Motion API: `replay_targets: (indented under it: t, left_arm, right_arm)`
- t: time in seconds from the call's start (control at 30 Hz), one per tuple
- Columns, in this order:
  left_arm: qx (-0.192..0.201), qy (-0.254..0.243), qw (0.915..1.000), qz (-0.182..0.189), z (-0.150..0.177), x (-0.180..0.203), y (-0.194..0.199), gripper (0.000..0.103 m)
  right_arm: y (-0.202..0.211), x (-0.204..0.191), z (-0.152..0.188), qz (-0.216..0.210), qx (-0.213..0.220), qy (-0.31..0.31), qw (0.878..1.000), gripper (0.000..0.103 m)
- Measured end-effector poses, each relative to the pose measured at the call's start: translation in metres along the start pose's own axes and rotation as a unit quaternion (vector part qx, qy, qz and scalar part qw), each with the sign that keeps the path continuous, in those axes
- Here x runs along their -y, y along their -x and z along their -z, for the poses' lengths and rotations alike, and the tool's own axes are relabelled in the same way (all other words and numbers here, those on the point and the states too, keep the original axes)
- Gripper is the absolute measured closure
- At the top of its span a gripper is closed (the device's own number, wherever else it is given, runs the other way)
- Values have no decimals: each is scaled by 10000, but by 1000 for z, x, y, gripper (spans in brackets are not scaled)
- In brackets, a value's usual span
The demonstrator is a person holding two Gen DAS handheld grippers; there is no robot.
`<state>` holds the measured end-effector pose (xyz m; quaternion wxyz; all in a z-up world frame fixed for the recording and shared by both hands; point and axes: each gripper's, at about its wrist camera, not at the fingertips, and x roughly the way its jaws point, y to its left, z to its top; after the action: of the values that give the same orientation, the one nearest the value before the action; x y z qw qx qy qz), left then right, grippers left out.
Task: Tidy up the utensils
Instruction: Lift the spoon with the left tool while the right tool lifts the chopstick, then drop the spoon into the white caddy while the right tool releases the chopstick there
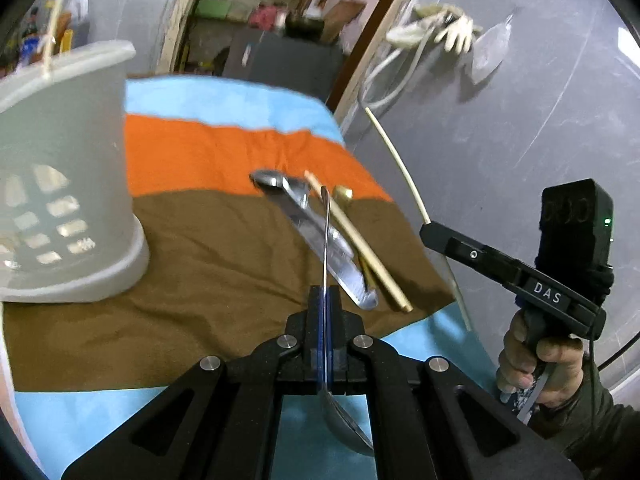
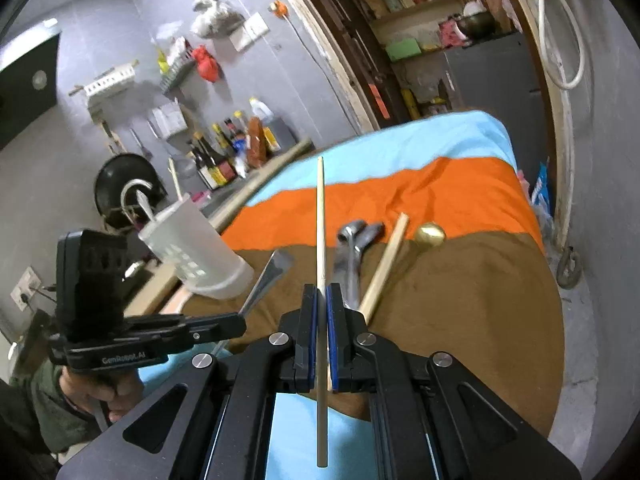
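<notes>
A grey-walled kitchen corner, shelves through a doorway, and under my rig a tabletop (image 1: 224, 340) draped in a soft striped cloth (image 1: 224, 152) of blue, orange and brown.

My left tongs (image 1: 325, 304) are pinched tight on a steel spoon (image 1: 326, 240), gripped mid-handle so the thin polished stem stands forward and the bowl hangs back below the camera. I judge that grip suits dropping it handle-up into the holder. My right tongs (image 2: 322, 304) are closed on a pale wooden chopstick (image 2: 320, 216), a slim round rod clamped near its middle, for balance I suppose.

Beyond the fingertips, the remaining utensils lie bunched on the brown stripe: shiny flat metal cutlery (image 1: 316, 236), another wooden chopstick (image 1: 360, 248) just beside it, and a small brass-coloured rounded piece (image 1: 343, 193). To the left stands the utensil holder (image 1: 64, 184), a translucent grey plastic cup with drain slots, a stick already upright inside.
</notes>
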<state>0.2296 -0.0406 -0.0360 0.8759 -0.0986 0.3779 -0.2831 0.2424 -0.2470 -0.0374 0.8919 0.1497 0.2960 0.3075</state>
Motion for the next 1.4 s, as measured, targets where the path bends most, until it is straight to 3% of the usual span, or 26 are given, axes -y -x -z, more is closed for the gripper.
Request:
replay_targets:
  t: [0.1, 0.27, 0.57, 0.77, 1.0, 1.2, 1.4]
  left_arm:
    - [630, -103, 9980, 22, 2, 6, 23, 103]
    - [1541, -377, 9872, -175, -9, 16, 57, 103]
    - [2526, -508, 9644, -601, -42, -1, 119, 103]
    - [3007, -296, 9485, -953, -60, -38, 159, 103]
    - [3473, 118, 9259, -1482, -63, -104, 195, 103]
    - [3654, 254, 9129, -1799, -55, -145, 185, 103]
    - [3830, 195, 9008, -2038, -41, -157, 166, 103]
  right_arm:
    - [4, -11, -6, -175, 398, 87, 9990, 100]
    - [7, -38, -18, -400, 1079, 343, 9928, 100]
    - [-4, -105, -52, -626, 1974, 977, 9734, 100]
    - [-39, -136, -76, -1227, 2416, 744, 9597, 100]
    - [-90, -159, -81, -1471, 2784, 675, 9468, 100]
    - [-120, -158, -70, -1281, 2905, 691, 9457, 100]
    - [-139, -154, -59, -987, 2748, 999, 9512, 100]
